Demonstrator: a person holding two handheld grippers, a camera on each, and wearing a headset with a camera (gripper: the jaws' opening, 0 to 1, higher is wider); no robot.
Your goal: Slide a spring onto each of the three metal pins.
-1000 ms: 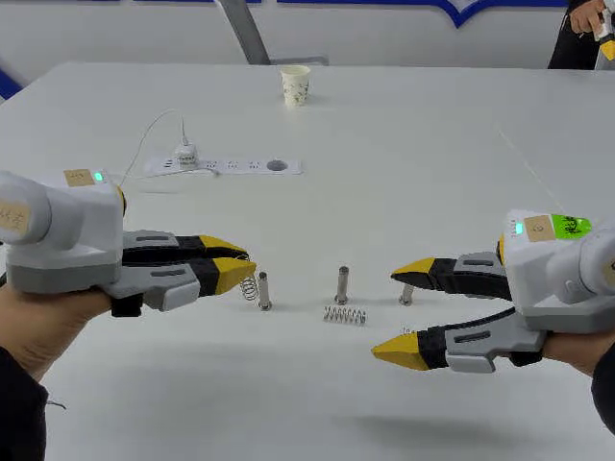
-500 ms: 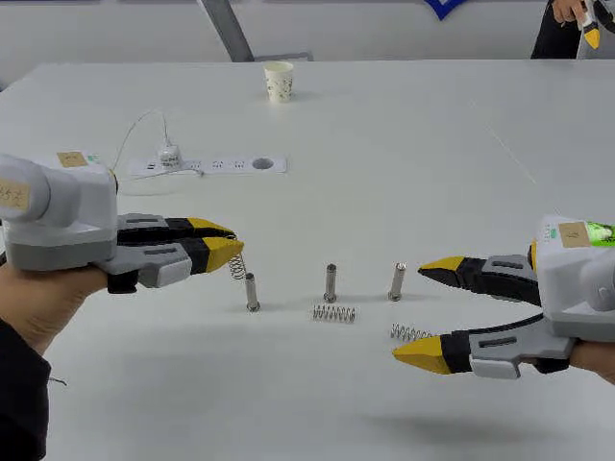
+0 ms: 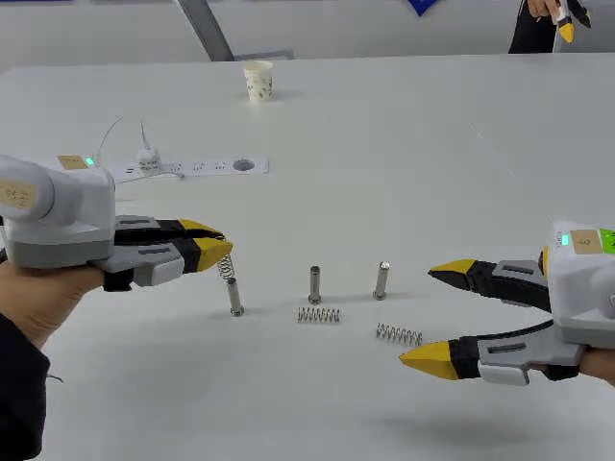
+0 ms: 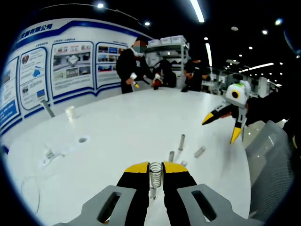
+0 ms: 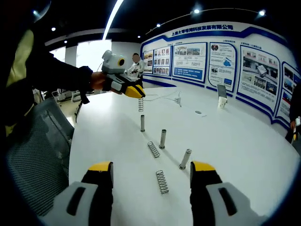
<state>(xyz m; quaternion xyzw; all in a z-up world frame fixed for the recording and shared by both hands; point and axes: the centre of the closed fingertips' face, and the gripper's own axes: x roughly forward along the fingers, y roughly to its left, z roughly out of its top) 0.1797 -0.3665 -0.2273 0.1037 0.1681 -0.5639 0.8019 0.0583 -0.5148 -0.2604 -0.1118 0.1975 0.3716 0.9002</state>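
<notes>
A wide white table (image 3: 404, 144) in a busy showroom. The left gripper (image 3: 219, 252) is clenched on a spring (image 3: 226, 268), held upright just above the leftmost pin (image 3: 234, 298). The middle pin (image 3: 314, 285) and right pin (image 3: 381, 279) stand bare. One loose spring (image 3: 318, 315) lies at six o'clock of the middle pin, and a second loose spring (image 3: 398, 334) at five o'clock of the right pin. The right gripper (image 3: 415, 317) hangs spread wide at three o'clock. First threading, I'd say: lower the coil squarely over the pin's tip, then release.

Left gripper (image 3: 221, 248) and right gripper (image 3: 419, 315) showing white-and-grey bodies — black jaws ending in yellow tips, green lights (image 3: 89, 161) glowing, dark sleeve (image 3: 17, 389) covering the left wrist
</notes>
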